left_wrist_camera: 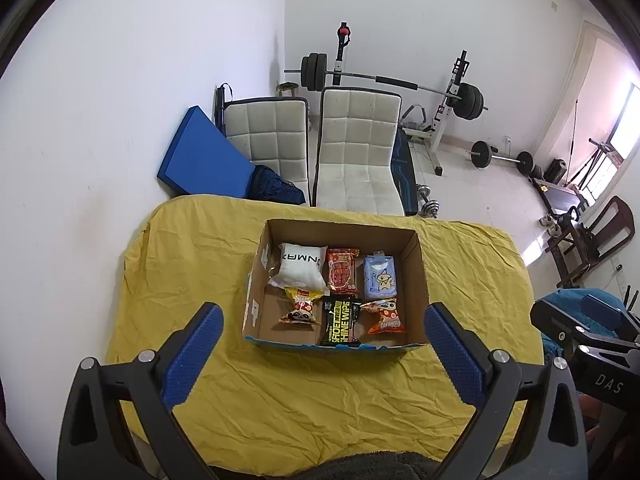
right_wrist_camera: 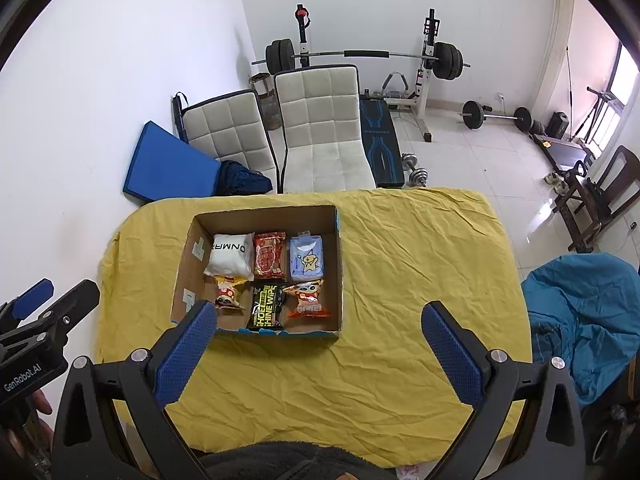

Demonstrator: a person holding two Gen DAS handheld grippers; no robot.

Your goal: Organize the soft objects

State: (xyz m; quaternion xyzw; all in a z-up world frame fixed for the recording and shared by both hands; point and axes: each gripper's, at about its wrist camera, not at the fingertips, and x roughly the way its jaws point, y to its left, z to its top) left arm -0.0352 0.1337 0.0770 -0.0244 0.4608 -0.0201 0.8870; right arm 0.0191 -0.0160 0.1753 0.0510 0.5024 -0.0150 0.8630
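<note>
six packs already sit in the box (left_wrist_camera: 416, 276), both your claws, left gripper (left_wrist_camera: 322, 346) and right gripper (right_wrist_camera: 320, 344), hang apart and empty, so you look done unless something needs straightening.

Daylight pours in from the bright window (right_wrist_camera: 622, 92) far right of both grippers, blown out to pinkish glare, with a sheen on the white tiled floor (right_wrist_camera: 472, 160) below it. The room is bright and sharp; shadows are soft. Fisheye bending curves the walls, and corners go black.
</note>
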